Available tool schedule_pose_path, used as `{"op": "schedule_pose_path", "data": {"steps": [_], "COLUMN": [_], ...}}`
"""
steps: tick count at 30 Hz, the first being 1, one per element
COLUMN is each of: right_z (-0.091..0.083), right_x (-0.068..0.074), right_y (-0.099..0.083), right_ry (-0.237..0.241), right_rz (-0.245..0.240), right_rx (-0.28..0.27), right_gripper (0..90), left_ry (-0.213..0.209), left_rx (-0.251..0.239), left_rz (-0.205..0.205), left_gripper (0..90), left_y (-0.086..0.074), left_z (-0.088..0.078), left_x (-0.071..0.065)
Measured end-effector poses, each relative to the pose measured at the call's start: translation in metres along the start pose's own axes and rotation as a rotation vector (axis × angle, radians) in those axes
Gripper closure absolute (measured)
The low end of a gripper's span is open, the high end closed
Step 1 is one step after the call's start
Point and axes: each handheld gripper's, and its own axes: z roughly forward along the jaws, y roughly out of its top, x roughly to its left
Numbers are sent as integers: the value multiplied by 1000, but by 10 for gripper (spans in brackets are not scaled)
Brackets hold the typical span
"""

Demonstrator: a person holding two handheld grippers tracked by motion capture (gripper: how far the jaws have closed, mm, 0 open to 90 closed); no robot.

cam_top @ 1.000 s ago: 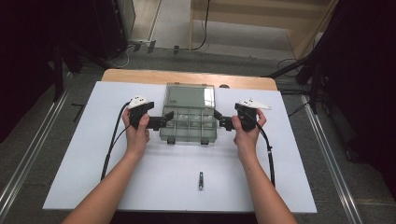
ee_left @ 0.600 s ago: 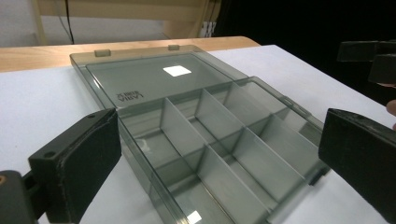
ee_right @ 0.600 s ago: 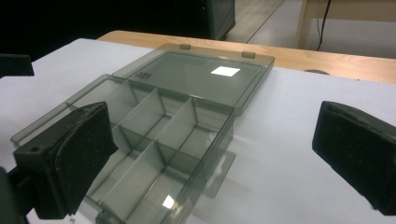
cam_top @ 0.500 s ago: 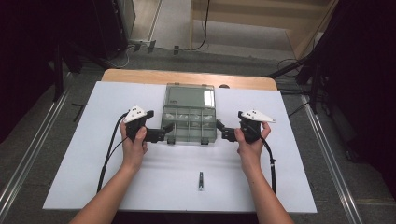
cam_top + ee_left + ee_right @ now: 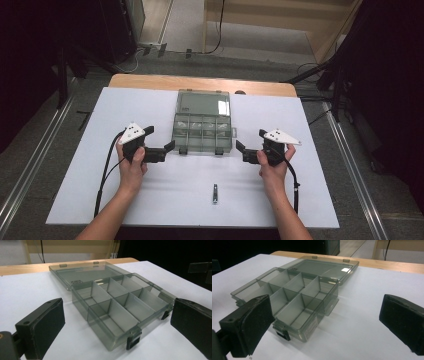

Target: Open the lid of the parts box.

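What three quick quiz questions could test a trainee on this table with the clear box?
1. True or false: the lid of the compartment box lies open.
2. Which lies nearest the person: A) the box, B) the small dark tool, C) the wooden table edge?
3. The left gripper and the right gripper: fingers open or shut?

Key: 1 true. 2 B. 3 open, both empty, flanking the box.

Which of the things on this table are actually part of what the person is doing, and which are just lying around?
Part of the job:
- clear grey plastic compartment box, lid open
- left tongs, open, beside the box
- right tongs, open, on the box's other side

Just lying about:
- small dark metal piece on the white table sheet, near the person
- cables on the floor beyond the table
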Motion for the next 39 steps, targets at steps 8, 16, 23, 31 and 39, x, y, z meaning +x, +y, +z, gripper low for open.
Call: {"op": "schedule_pose_path", "data": {"steps": [8,16,23,31,39], "right_z": [-13,-24,-38,-53,-63], "right_x": [1,5,10,22,27], "right_y": [-13,-22,-26,-35,-38], "right_ry": [9,16,28,36,42], "right_rz": [-6,-12,-13,-38,-32], "right_rx": [4,10,8,29,36], "right_gripper": [0,0,0,0,0], "left_ry": [12,20,24,70,59], "left_rx": [-1,-9,-24,-28,-38], "left_rz": [2,-18,-18,-2,-16], "left_gripper": [0,0,0,0,0], "left_y": [-13,-25,-32,-41,-47], "left_z": [-22,-40,-60,-81,-102], "left_x": [6,11,11,13,9]}}
